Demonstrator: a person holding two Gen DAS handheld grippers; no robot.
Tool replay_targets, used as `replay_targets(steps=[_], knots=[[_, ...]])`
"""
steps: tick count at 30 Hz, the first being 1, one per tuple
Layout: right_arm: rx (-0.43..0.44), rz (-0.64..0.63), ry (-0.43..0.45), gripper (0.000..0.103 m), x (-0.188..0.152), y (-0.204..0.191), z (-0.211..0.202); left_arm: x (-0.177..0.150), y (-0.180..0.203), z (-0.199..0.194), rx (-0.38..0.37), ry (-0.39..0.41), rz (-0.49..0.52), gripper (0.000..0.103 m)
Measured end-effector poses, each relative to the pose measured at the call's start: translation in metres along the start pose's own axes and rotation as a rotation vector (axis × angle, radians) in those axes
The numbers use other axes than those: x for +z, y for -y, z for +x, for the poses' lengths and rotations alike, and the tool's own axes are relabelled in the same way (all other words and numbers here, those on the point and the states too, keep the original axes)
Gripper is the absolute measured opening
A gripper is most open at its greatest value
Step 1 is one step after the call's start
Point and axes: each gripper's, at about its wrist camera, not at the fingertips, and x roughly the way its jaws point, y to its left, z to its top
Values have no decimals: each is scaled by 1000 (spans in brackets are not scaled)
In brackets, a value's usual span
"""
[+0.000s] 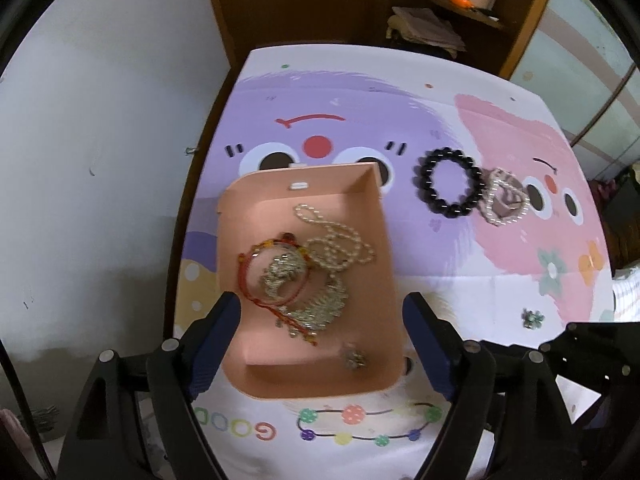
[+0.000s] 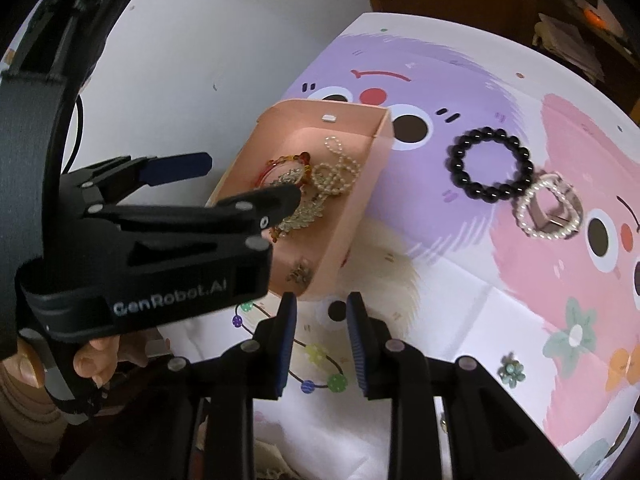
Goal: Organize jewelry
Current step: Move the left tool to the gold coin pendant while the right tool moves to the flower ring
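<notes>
A pink box [image 1: 372,216] [image 2: 360,200] sits on the cartoon-print mat and holds a pearl necklace [image 1: 340,244], a red cord bracelet [image 1: 248,276], a silver leaf piece [image 1: 320,304] and a small earring [image 1: 354,358]. My left gripper [image 1: 320,344] is open, its fingers either side of the box's near end; it also shows in the right wrist view [image 2: 248,182]. My right gripper [image 2: 321,344] is open with a narrow gap and empty, just in front of the box. A black bead bracelet [image 1: 448,182] [image 2: 490,166] and a pearl bracelet [image 1: 504,202] [image 2: 548,208] lie on the mat to the right.
A small green flower earring [image 1: 532,317] [image 2: 511,372] lies on the mat at the near right. A wooden cabinet [image 1: 320,0] with clutter stands behind the table. A white wall is at the left.
</notes>
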Motion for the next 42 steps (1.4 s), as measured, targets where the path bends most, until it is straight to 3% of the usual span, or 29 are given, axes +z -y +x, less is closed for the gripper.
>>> replay_targets(steps=[11,20,26,31,38,42], knots=[[-86,46,48,26,-30,43,-42,-13,36,-25,-62,81,63,82],[-165,114,95,26,-49,81,-75,-24,66,-28,-126,45,108,82],[-217,155,81,26,-64,105,-68,-49,105,-22,-144,38,250,82],[-208,214,57,26,-79,129,-56,-80,144,-6,-161,3,383,82],[-199,259,33,26,-93,147,-42,-103,173,24,-207,-76,417,81],[-178,276,31,26,-96,150,-38,-109,184,32,-201,-101,453,69]])
